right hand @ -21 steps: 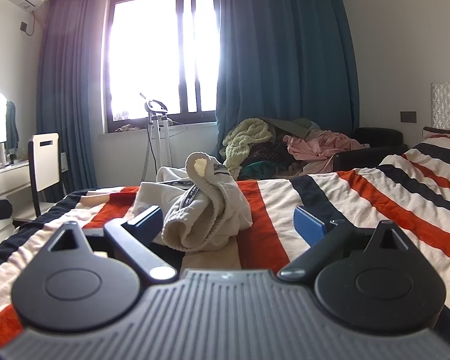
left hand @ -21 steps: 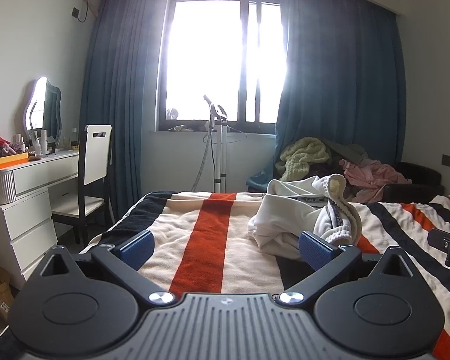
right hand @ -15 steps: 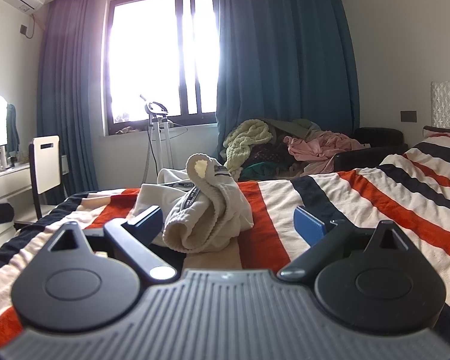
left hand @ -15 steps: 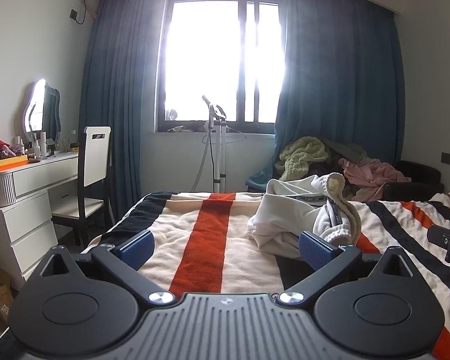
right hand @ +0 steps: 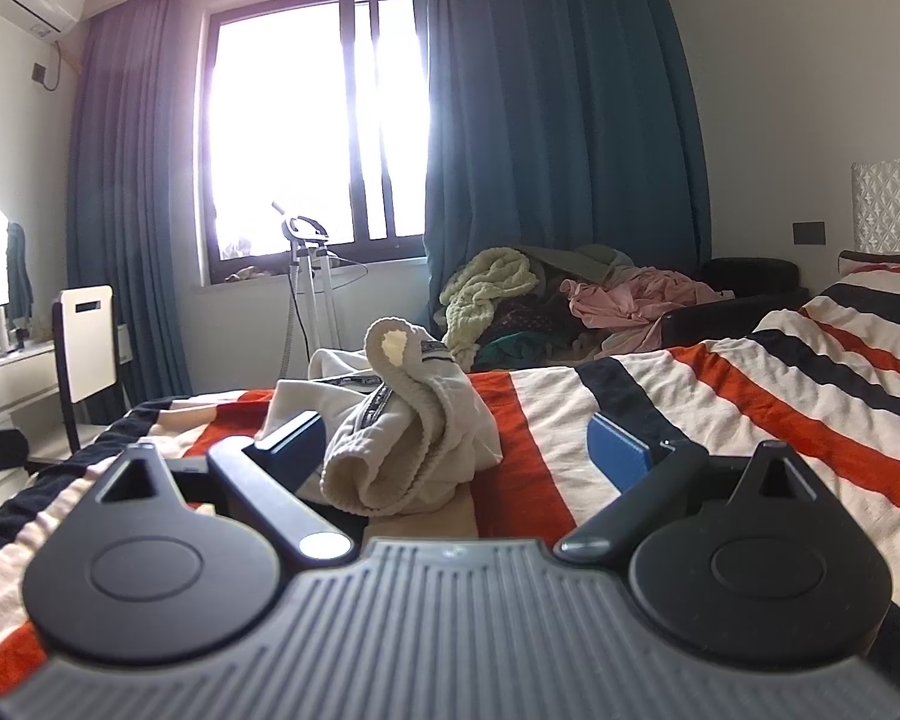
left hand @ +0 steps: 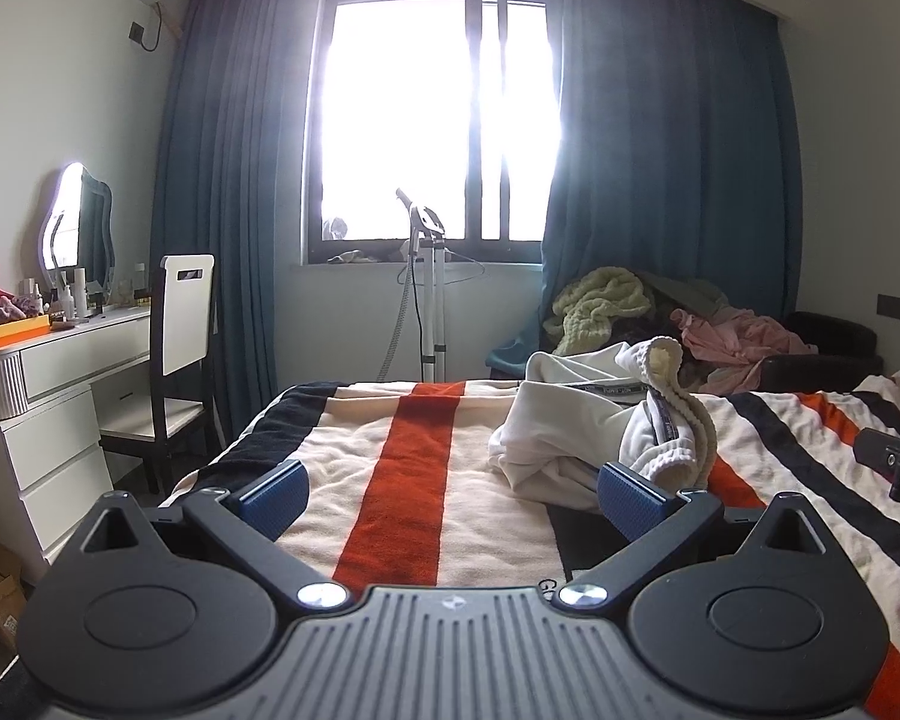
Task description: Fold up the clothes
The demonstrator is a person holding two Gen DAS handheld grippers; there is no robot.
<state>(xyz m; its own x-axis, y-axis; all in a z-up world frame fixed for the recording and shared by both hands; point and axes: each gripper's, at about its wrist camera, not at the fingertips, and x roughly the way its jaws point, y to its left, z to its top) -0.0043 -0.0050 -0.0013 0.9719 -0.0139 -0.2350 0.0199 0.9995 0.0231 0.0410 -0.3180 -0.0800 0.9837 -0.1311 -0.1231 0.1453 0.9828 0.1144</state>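
Across the bed (left hand: pixel 414 468) a striped blanket (right hand: pixel 720 396) runs in orange, cream and black bands toward the far edge below the window (left hand: pixel 432 120). Left of the garment, the blanket lies flat and bare out to the bed's left edge, giving wide room there; to the right the stripes stretch bare toward the headboard (right hand: pixel 891 204). Beyond the far edge, a heap of clothes (left hand: pixel 678 324) sits on a dark seat under the blue curtain (left hand: pixel 666 180), and a steamer stand (left hand: pixel 429 294) rises by the window. Off the left edge stand a white desk (left hand: pixel 48 396) and a chair (left hand: pixel 180 354).

Near the middle of the bed, closer to the far edge, lies a crumpled white garment (left hand: pixel 576 426). It is bunched, not flat; its bulk runs roughly from the far edge toward the near one, and a ribbed cuff (right hand: pixel 396 348) curls upright at its top, the opening facing the right wrist camera.

Both tools hover low at the near side. The left gripper (left hand: pixel 450 495) has its jaws spread wide over bare blanket, its right pad just beside the garment's near fold, gripping nothing. The right gripper (right hand: pixel 456 453) is also spread wide, the garment's ribbed end lying ahead between its jaws, the pads not pressing it.
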